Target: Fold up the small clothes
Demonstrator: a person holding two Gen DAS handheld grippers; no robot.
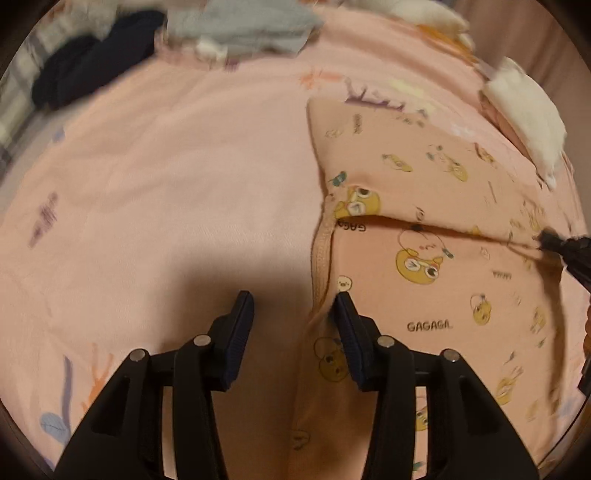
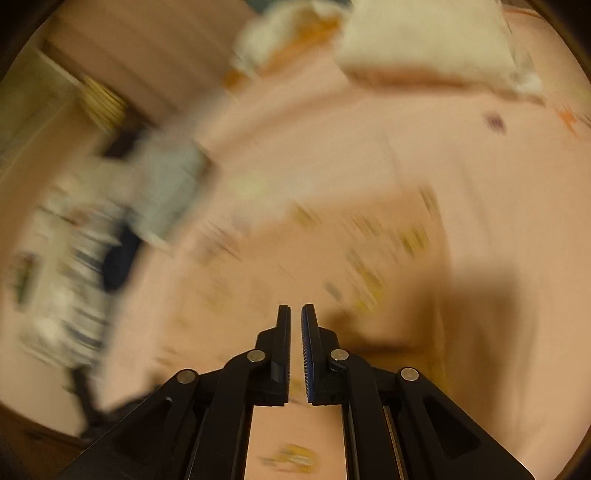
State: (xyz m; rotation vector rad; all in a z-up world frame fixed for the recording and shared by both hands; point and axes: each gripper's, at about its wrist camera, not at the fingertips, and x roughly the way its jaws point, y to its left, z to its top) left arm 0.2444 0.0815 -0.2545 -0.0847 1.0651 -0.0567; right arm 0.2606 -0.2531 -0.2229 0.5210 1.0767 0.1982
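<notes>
A small pink garment [image 1: 436, 236] printed with yellow cartoon ducks and "GAGAGA" lies folded on the pink bedsheet [image 1: 177, 192], right of centre in the left wrist view. My left gripper [image 1: 294, 297] is open and empty, just above the garment's left ribbed edge. The right gripper's tip [image 1: 554, 242] shows at the garment's right edge. In the blurred right wrist view the garment [image 2: 332, 251] lies ahead and below. My right gripper [image 2: 295, 310] is nearly closed with a thin gap, nothing seen between its fingers.
A pile of clothes lies at the far left: a dark navy item [image 1: 92, 66] and a grey one [image 1: 243, 29]. White folded items [image 1: 524, 110] sit at the far right. In the right wrist view, striped and grey clothes [image 2: 110, 229] lie left and a white folded stack [image 2: 424, 40] sits farther off.
</notes>
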